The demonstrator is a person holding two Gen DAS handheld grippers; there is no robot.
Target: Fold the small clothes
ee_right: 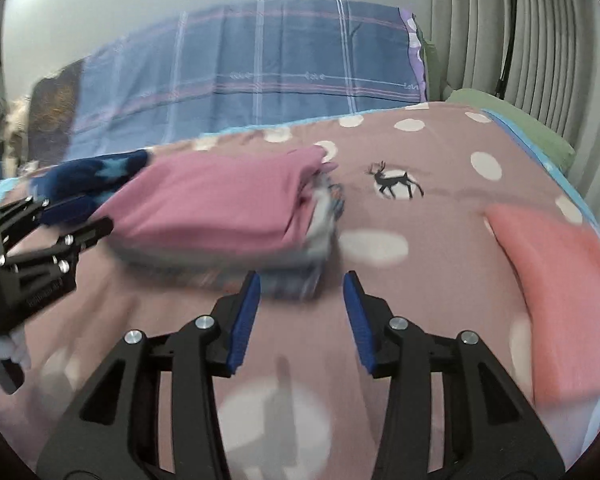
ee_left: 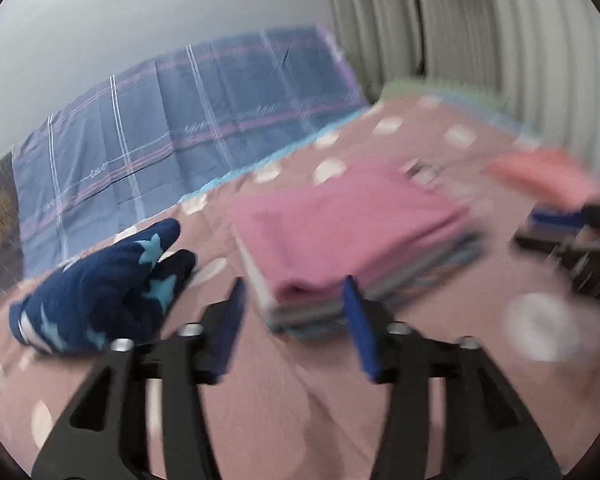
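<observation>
A stack of folded clothes with a pink garment (ee_left: 340, 224) on top lies on the dotted mauve bedspread (ee_left: 268, 400). In the right wrist view the pink stack (ee_right: 220, 204) sits ahead and to the left. My left gripper (ee_left: 293, 282) stands open just short of the stack's near edge, with nothing pressed between its blue pads. My right gripper (ee_right: 302, 276) is open at the stack's near right corner and also grips nothing. A navy garment with light blue stars (ee_left: 104, 288) lies crumpled left of the stack. A coral garment (ee_right: 556, 296) lies flat to the right.
A blue plaid cover (ee_right: 260, 76) rises behind the bedspread, and pale curtains (ee_right: 540, 40) hang at the right. A green cloth (ee_right: 512, 120) edges the far right of the bed. A deer print (ee_right: 396, 184) marks the bedspread beyond the stack. The picture is motion-blurred.
</observation>
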